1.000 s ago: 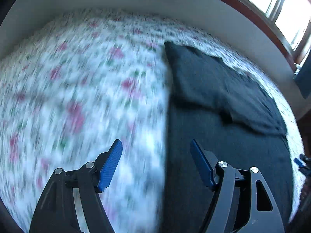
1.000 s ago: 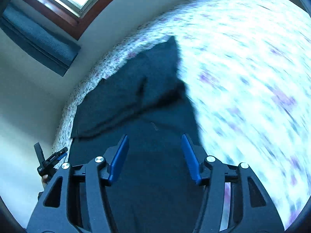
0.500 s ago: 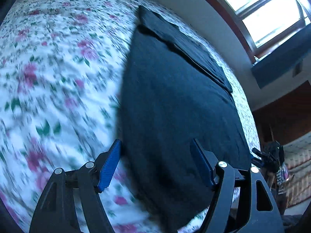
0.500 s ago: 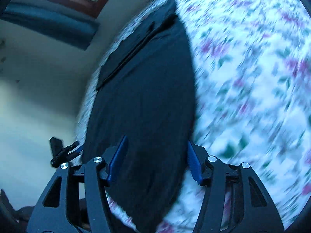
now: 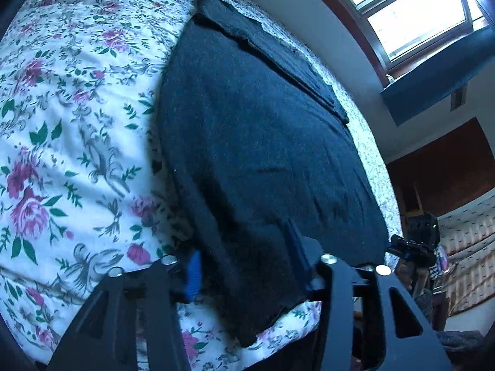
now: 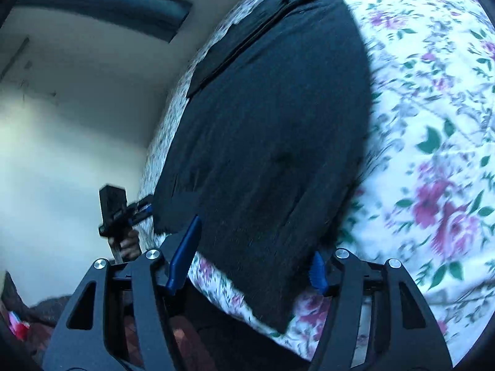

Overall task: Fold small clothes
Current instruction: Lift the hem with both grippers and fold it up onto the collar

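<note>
Garment (image 5: pixel 266 142) dark, flat on bed (image 5: pixel 62 142) near edge, far end folded (remainder unfolded). Left gripper (image 5: pixel 244 266) closing around near corner; right gripper (image 6: pixel 247 266) opening, straddles other corner.

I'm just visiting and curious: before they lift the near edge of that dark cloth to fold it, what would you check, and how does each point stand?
1. Dark cloth lies flat on the flowered bedsheet: ok.
2. Left gripper straddles a near corner, jaws closing: ok.
3. Left pads pinching fabric: cannot tell.
4. Right gripper straddles the other near corner: ok.
5. Right gripper gripping: not ok, jaws opening.
6. Far end already folded over: ok.
</note>
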Motion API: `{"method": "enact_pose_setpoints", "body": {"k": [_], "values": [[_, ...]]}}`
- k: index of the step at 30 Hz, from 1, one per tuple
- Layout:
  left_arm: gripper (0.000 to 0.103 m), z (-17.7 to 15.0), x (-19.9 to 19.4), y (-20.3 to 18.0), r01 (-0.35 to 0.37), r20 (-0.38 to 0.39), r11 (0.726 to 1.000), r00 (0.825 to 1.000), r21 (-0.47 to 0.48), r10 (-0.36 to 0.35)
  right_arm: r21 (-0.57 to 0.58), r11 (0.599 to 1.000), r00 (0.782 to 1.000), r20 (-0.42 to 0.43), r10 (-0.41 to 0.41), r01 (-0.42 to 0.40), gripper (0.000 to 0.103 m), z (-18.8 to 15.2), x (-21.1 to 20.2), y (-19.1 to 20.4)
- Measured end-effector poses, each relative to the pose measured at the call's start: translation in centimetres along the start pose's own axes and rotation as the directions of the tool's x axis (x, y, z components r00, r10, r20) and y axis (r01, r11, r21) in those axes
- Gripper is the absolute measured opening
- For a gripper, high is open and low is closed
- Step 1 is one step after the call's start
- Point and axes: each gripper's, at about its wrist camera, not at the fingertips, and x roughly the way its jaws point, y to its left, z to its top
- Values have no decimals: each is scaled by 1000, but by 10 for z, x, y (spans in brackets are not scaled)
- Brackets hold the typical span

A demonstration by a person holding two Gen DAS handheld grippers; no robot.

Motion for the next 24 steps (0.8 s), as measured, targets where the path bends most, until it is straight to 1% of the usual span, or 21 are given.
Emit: {"method": "enact_pose_setpoints", "body": {"k": [2,4,5,6,7,8,9,10,12,14,15,17,19,22,24], "values": [[33,-2,-2,-1,-25,1,1000,1000,17,25,-20,1000,1000,-12,-14,14,58,-3,2,4],[28,-6,-4,-2,-37,-1,999,999,35,37,-27,999,999,-36,-23,22,41,-4,7,7],[22,-8,-5,-3,-44,-1,998,999,44,44,-31,999,999,-42,-31,30,36,-6,9,8],[18,-9,-4,-4,-56,-1,997,998,56,56,-36,999,998,-41,-42,41,28,-6,10,8],[11,-9,-2,-7,-56,-5,997,998,61,56,-34,998,998,-43,-50,48,19,3,15,7],[6,-9,-2,-8,-50,-10,997,999,60,51,-28,998,997,-47,-55,53,15,3,17,6],[5,-9,-3,-8,-40,-12,998,999,50,41,-24,998,997,-48,-60,58,7,4,18,4],[5,-8,-5,-8,-26,-10,999,1000,41,27,-25,998,997,-46,-62,61,5,3,17,4],[4,-6,-15,-9,-5,7,999,1000,36,4,-34,998,998,-25,-61,60,4,12,21,10],[4,4,-26,-12,45,37,999,998,22,-46,-32,999,1000,8,-26,26,4,13,8,10],[4,14,-30,-15,75,54,997,996,14,-76,-25,1000,999,39,6,-5,4,20,0,13],[4,32,-35,-18,108,83,994,991,7,-109,-18,999,996,74,47,-46,4,30,-10,16],[4,59,-34,-19,122,120,993,985,-3,-121,-7,995,989,117,95,-95,4,52,-17,17],[4,99,-22,-15,136,160,990,978,-24,-130,12,989,977,161,141,-145,4,91,-15,12],[4,122,-7,-6,134,163,990,979,-54,-123,49,982,969,179,171,-183,4,121,-8,-1]]}}
